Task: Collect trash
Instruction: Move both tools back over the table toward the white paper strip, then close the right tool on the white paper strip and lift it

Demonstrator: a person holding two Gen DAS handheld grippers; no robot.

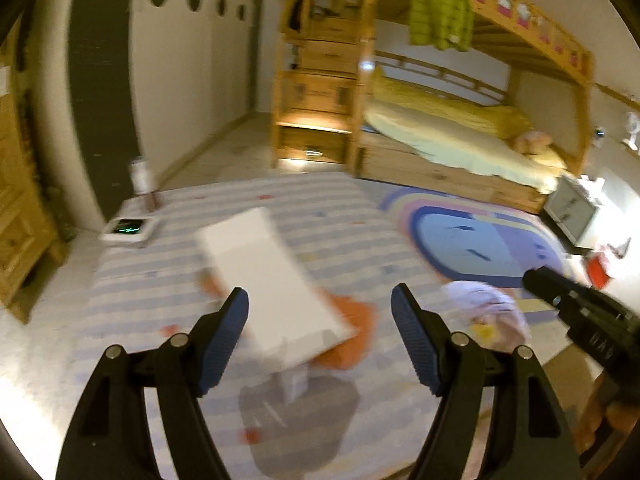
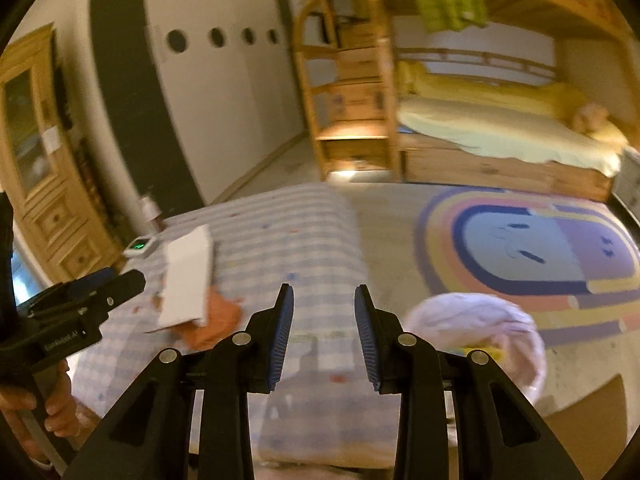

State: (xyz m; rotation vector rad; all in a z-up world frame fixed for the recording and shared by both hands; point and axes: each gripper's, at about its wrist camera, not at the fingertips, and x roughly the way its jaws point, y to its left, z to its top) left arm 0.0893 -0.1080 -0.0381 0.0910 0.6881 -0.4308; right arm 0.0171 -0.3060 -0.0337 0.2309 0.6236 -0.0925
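- over a striped mat (image 1: pixel 320 216) on the floor, the left gripper (image 1: pixel 320 308) hangs with its blue-padded jaws wide apart and nothing between the pads.
- on the mat, just past the left gripper, a white flat box (image 1: pixel 272 276) lies tilted over an orange scrap (image 1: pixel 352 336); both are blurred.
- right of the mat's near end sits a pale bag-lined bin (image 2: pixel 476 328) with something yellow showing inside it; i cannot tell what.
- the right gripper (image 2: pixel 324 336) hangs above the mat's near part, its jaws parted by a narrow gap and empty.
- at the mat's far left corner are a small white device with a green light (image 1: pixel 128 230) and a white cup-like thing (image 1: pixel 142 176) beside it.
- right of the mat lies a round rainbow rug (image 2: pixel 532 256); beyond the mat stands a wooden bunk bed (image 1: pixel 460 140) with yellow bedding and a green jacket (image 1: pixel 440 8) hung on its top rail.
- a hand (image 2: pixel 36 420) grips the left gripper's handle, seen at the left edge of the right wrist view.
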